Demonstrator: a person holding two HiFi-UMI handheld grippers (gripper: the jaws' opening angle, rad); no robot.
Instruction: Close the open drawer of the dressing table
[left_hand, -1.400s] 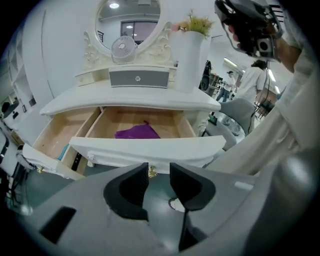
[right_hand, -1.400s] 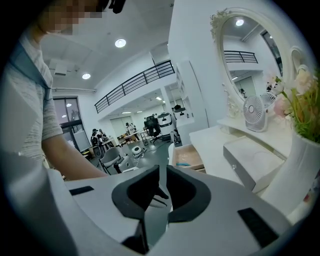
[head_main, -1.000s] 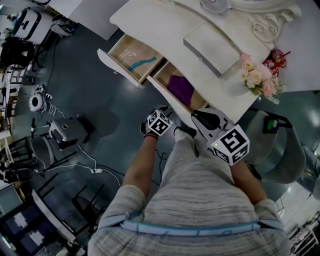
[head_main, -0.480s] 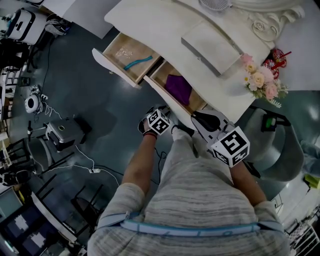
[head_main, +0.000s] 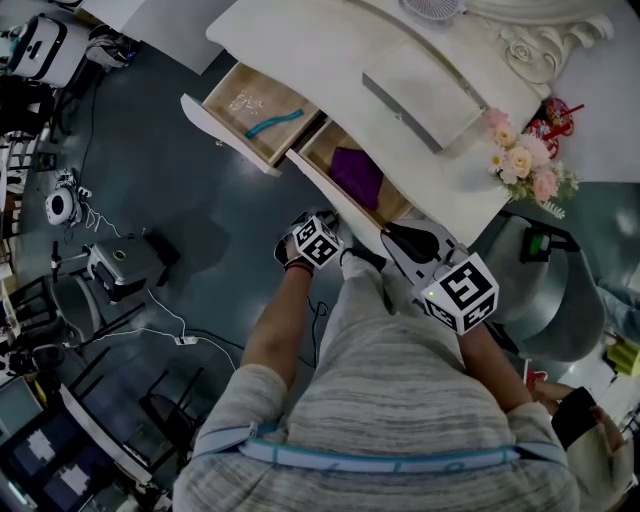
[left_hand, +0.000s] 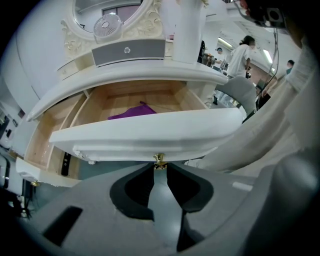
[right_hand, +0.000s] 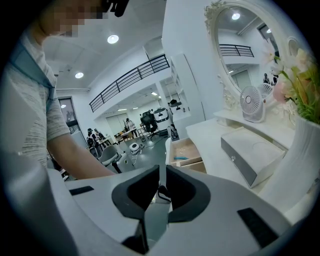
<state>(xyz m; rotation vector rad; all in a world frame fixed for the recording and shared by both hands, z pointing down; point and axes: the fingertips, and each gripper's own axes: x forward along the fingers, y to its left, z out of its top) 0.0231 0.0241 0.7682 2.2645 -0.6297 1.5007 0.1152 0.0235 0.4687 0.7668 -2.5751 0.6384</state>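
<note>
The white dressing table (head_main: 330, 60) has two drawers pulled out. The nearer drawer (head_main: 318, 185) holds a purple cloth (head_main: 362, 178). In the left gripper view its white front (left_hand: 145, 135) fills the middle, with a small brass knob (left_hand: 159, 160) on its lower edge. My left gripper (left_hand: 159, 168) (head_main: 325, 222) points steeply down at that front. Its jaws have just been closing and their tips now pinch the knob. My right gripper (right_hand: 163, 170) (head_main: 390, 236) hovers beside the table's edge with a narrow gap between its jaws and nothing in it.
The farther open drawer (head_main: 250, 100) holds a teal item (head_main: 277, 125). On the tabletop are a grey box (head_main: 420, 95), a bunch of flowers (head_main: 520, 160) and a small fan (head_main: 432, 12). A grey chair (head_main: 545, 300) stands at right. Equipment and cables (head_main: 120, 265) lie on the floor at left.
Both grippers stay where they were while the view drifts slightly. A person's hand holding a dark object has come into the lower right corner.
</note>
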